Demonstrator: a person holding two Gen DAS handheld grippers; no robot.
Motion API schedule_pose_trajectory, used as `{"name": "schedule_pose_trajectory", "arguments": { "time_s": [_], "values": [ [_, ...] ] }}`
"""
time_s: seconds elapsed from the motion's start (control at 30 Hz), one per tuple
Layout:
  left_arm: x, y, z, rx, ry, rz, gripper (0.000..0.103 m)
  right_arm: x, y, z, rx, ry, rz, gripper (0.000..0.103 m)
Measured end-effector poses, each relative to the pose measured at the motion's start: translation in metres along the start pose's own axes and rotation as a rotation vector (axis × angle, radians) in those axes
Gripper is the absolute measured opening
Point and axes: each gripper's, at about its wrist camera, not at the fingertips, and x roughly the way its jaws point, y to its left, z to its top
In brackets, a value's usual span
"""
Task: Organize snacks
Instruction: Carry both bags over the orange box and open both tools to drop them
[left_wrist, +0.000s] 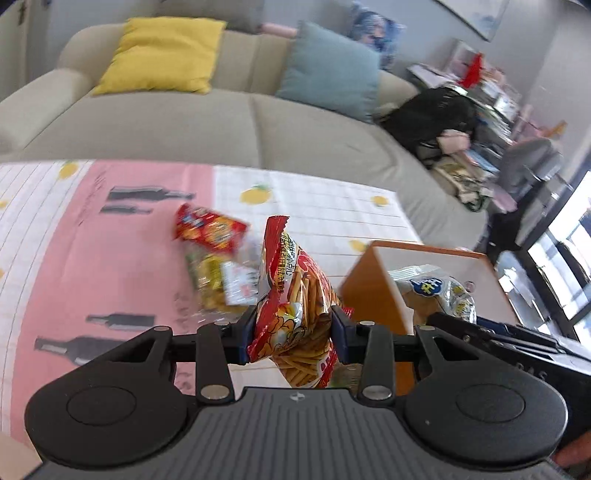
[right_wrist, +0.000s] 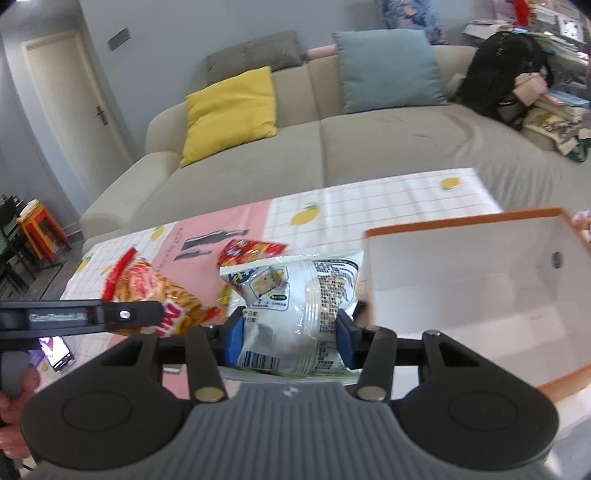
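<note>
My left gripper (left_wrist: 294, 332) is shut on a red bag of stick snacks (left_wrist: 295, 314) and holds it in the air above the table. My right gripper (right_wrist: 291, 339) is shut on a white snack bag (right_wrist: 295, 295), also off the table. An orange box with a white inside (right_wrist: 461, 295) stands just right of the white bag, open side up. In the left wrist view the white bag (left_wrist: 439, 288) hangs by the box's (left_wrist: 369, 280) near wall. The right wrist view shows the red stick bag (right_wrist: 159, 291) to the left.
A red packet (left_wrist: 210, 229) and a yellow-green packet (left_wrist: 210, 284) lie on the pink and white tablecloth (left_wrist: 110, 240). A beige sofa (right_wrist: 332, 147) with yellow and blue cushions runs behind the table. A black backpack (right_wrist: 506, 74) sits at its right end.
</note>
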Motion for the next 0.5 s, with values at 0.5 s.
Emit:
{"name": "schedule_pose_trajectory", "arguments": {
  "time_s": [0.5],
  "values": [
    [0.074,-0.1,0.041,0.216,0.193,-0.278,0.045,-0.005,-0.115,0.036,0.103,0.167,-0.102,0.048]
  ]
}}
